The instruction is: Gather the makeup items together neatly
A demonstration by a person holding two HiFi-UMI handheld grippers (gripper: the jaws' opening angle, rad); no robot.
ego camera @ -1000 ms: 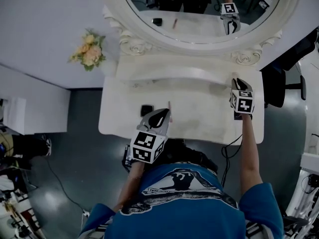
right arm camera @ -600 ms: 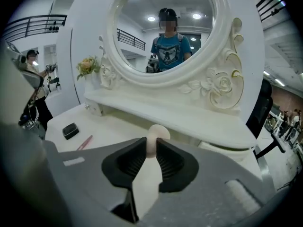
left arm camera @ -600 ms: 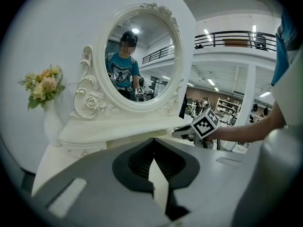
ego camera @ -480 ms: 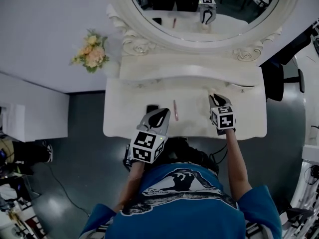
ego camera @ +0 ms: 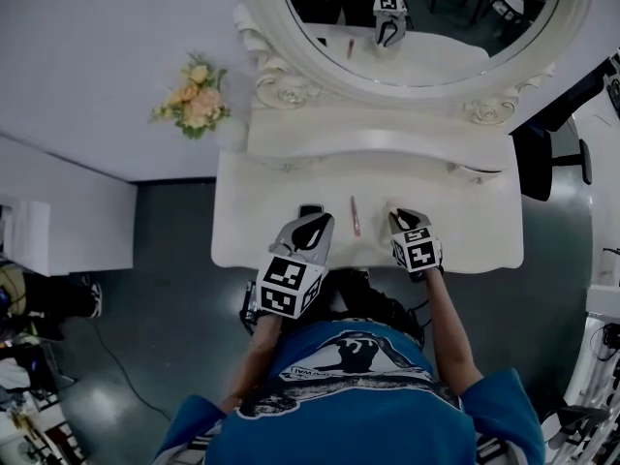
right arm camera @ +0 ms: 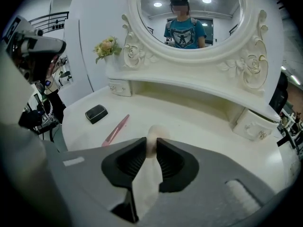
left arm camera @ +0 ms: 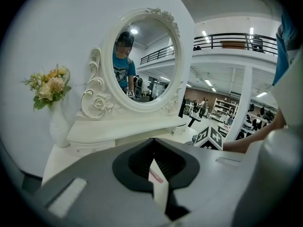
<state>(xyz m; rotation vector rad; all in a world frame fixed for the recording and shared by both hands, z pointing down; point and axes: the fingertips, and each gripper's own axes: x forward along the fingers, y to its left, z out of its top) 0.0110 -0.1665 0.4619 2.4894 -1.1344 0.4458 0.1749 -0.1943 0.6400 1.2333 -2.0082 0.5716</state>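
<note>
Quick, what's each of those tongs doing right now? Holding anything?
Left tongs: closed, nothing between them.
Right tongs: closed on a small pale rounded item.

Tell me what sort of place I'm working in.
Probably a staged bedroom corner inside a big open hall: a white dressing table with an ornate oval mirror and flowers; beyond it, the left gripper view shows a balcony railing and store-style shelving.
</note>
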